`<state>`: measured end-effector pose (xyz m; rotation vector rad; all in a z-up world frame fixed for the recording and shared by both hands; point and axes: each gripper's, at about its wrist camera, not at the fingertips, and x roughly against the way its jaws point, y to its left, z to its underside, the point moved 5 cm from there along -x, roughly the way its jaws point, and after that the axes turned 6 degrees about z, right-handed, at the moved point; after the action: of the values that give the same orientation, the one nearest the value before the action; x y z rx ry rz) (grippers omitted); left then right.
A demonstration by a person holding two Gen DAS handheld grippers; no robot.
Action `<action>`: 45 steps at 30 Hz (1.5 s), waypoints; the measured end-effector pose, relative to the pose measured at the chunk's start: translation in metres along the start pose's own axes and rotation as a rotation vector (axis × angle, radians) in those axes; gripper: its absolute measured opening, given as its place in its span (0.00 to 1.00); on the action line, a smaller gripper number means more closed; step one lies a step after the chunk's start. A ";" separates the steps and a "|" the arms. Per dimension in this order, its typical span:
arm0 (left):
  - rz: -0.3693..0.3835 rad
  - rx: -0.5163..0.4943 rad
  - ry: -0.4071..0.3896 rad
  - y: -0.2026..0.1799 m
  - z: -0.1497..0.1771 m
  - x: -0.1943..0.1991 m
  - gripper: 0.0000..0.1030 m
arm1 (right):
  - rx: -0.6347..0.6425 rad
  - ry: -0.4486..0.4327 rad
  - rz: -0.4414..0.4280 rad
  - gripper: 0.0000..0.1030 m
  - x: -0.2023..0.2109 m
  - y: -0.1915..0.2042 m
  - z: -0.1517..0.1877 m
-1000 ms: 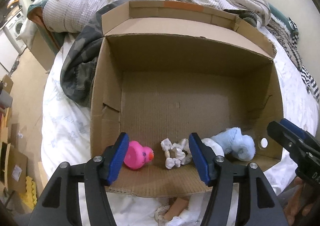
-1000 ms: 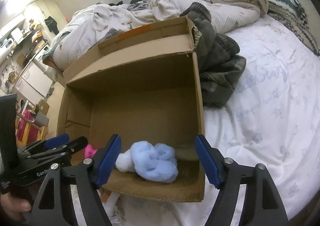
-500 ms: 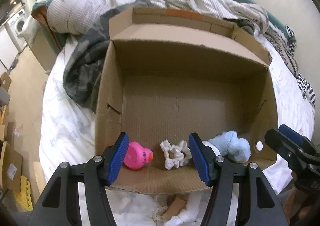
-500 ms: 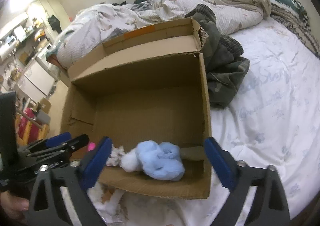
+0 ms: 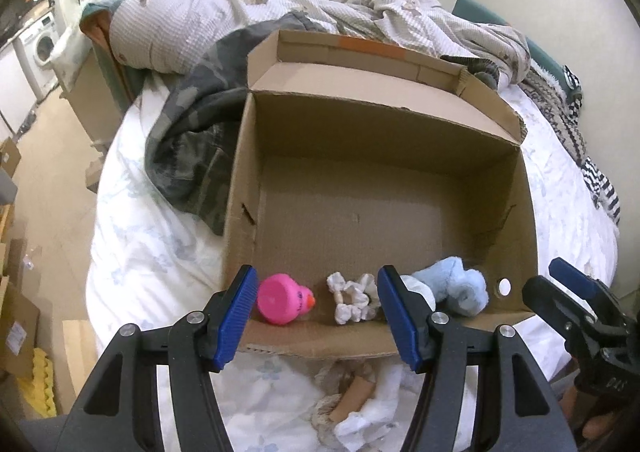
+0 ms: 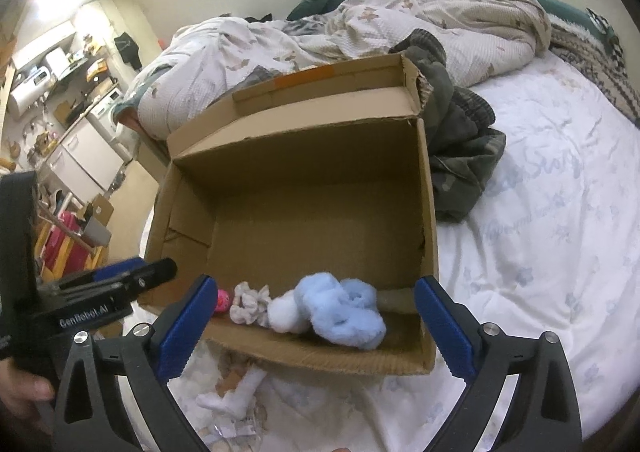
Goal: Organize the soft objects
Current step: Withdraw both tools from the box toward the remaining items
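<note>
**Soft toys lined up along the box's near wall**

A pink duck [image 5: 282, 302], a white scrunchie [image 5: 354, 297] and a light blue plush toy [image 5: 456, 290] lie in a row on the floor of an open cardboard box [image 5: 360, 212], against its near wall. The box sits on a white bed [image 6: 540, 252], with a dark camouflage garment [image 5: 192, 156] beside it. The left gripper [image 5: 318, 316] and right gripper [image 6: 316, 328] both hang over the near edge, fingers spread wide, holding nothing.
</note>
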<state>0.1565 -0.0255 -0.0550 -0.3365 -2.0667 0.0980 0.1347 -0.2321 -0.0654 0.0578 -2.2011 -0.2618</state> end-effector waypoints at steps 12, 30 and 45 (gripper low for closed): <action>-0.049 -0.019 0.011 0.007 0.016 0.019 0.57 | 0.057 0.021 -0.001 1.00 0.010 0.018 0.021; -0.127 -0.020 0.068 0.021 0.056 0.024 0.57 | 0.008 0.110 -0.081 1.00 0.010 0.016 0.041; -0.136 0.003 0.130 0.028 0.070 0.010 0.57 | -0.021 0.177 -0.023 1.00 -0.002 0.007 0.054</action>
<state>0.0973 0.0084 -0.0872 -0.1941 -1.9544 -0.0035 0.0932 -0.2162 -0.0971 0.0913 -2.0222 -0.2825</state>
